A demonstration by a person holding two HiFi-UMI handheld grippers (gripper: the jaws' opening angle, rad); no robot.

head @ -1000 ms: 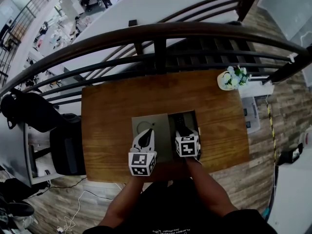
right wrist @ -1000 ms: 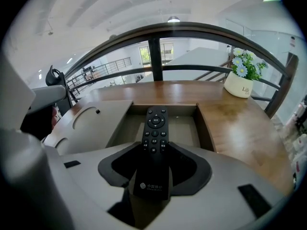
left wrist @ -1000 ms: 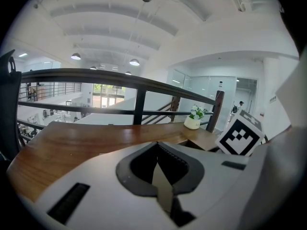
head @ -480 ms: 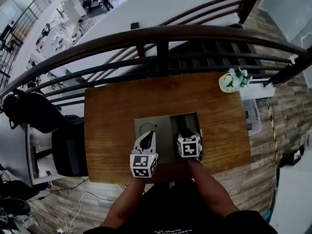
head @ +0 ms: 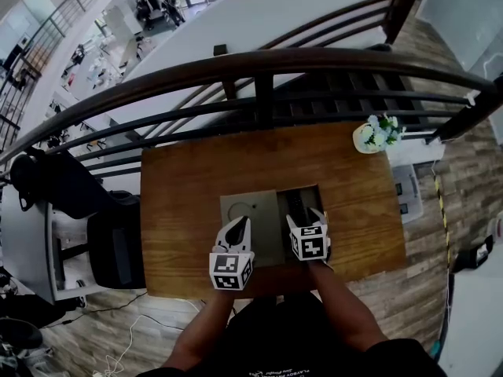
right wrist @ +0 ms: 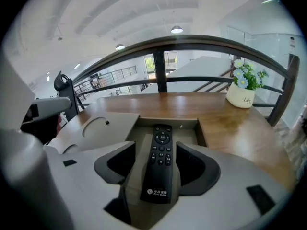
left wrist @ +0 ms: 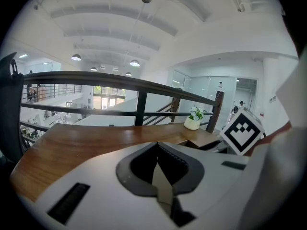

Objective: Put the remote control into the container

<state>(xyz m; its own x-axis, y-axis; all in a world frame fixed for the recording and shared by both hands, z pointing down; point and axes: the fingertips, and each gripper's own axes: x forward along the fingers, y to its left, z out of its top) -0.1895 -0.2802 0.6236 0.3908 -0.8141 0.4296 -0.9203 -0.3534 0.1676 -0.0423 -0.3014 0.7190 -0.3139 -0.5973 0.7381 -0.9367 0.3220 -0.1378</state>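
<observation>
Left jaws: the left gripper [left wrist: 160, 176] has its jaws pressed together with nothing between them, and it hangs over the tabletop [left wrist: 81, 143].
Lid flap: the grey lid flap [right wrist: 100, 126] lies folded out to the left of the container, just ahead of the left gripper.
Container: the container [right wrist: 202, 131] sits open-topped on the tabletop, near its front edge.
Remote control: the remote control [right wrist: 159, 157] lies lengthwise inside the container, buttons up.
Right jaws: the right gripper [right wrist: 156, 147] is opening its jaws. The remote control is between them, but the pads stand clear of its sides, so it is released.
Progress: the placing looks all but done.
Risk: lifting the right gripper crookedly could let a pad catch the remote control's near end and drag it back up or tilt it onto the container wall.
Risk: a sideways pull could nudge the container itself.
Far right: a flower pot [right wrist: 242, 96] stands well apart, unlikely to be touched.
</observation>
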